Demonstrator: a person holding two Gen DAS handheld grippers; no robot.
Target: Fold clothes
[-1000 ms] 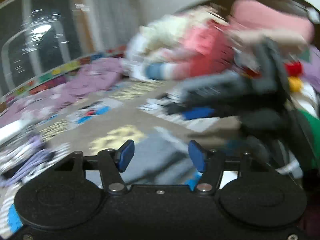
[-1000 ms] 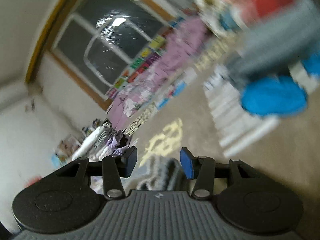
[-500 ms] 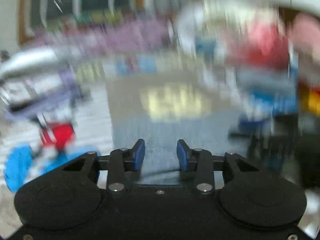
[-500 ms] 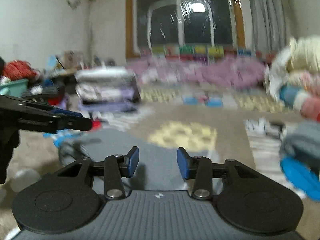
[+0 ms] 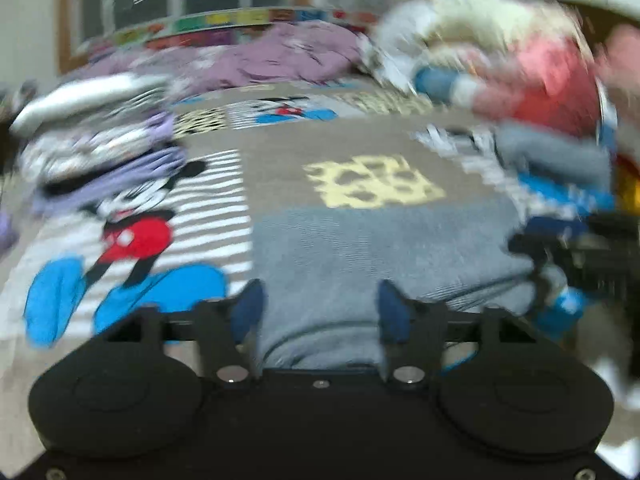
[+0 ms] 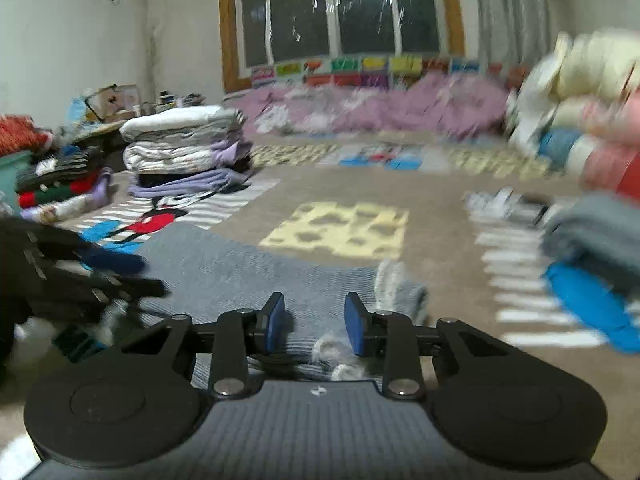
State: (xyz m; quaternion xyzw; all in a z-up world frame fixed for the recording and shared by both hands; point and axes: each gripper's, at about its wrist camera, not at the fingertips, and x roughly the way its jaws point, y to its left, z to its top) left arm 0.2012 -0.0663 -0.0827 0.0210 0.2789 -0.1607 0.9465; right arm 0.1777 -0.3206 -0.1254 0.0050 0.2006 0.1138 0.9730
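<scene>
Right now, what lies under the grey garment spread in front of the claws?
The grey garment lies on a cartoon-print rug, with a yellow patch just beyond it. The rug beneath the garment is covered.

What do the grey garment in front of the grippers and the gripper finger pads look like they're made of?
Grey garment: seemingly a soft knit, matte, with fine ribbed lines across it. Finger pads: blue, smooth, likely rubber or plastic; blur leaves it open.
</scene>
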